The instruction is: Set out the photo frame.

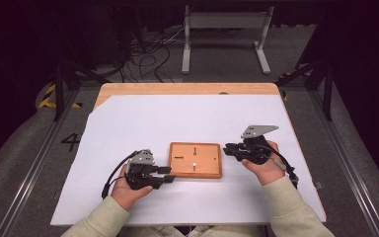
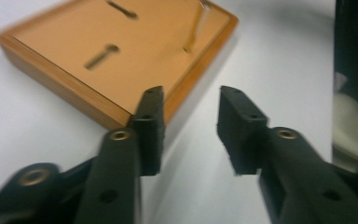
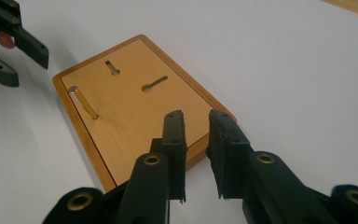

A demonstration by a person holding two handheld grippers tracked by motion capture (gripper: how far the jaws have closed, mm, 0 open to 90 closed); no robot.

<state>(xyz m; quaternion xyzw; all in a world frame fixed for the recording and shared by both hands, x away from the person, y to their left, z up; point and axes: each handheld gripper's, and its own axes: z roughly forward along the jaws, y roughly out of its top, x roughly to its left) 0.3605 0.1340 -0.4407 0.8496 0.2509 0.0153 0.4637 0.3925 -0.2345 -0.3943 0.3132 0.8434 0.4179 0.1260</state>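
a wooden tray (image 1: 195,173) lies flat near the middle of a white sheet (image 1: 187,118) that covers the surface (image 1: 187,89), its long side running left to right. the tray has a raised rim and a lighter inner panel with keyhole-shaped slots (image 3: 154,84) cut into it. a brass-coloured peg (image 3: 84,102) stands up from the panel; in the high view it reads as a small bright dot (image 1: 194,163) near the tray's centre.

the left tool (image 1: 167,175) sits just beside the tray's left edge, at its near corner, held in the person's left hand (image 1: 128,190). its jaws are spread with only the white sheet between them; in the left gripper view (image 2: 191,126) one black finger (image 2: 150,126) lies in front of the tray's corner, and whether it touches the wood i cannot tell. nothing is pinched.

the right tool (image 1: 227,149) sits just beside the tray's right edge, toward its far corner, held in the right hand (image 1: 262,168), with a grey three-cornered plate (image 1: 259,131) on top. in the right gripper view (image 3: 196,140) its jaws stand a little apart with a narrow gap, aimed at the tray's rim, and hold nothing; contact with the rim cannot be told. the same view shows the left tool at the tray's opposite end.

cables (image 1: 113,175) trail from the left tool back toward the near edge of the surface.
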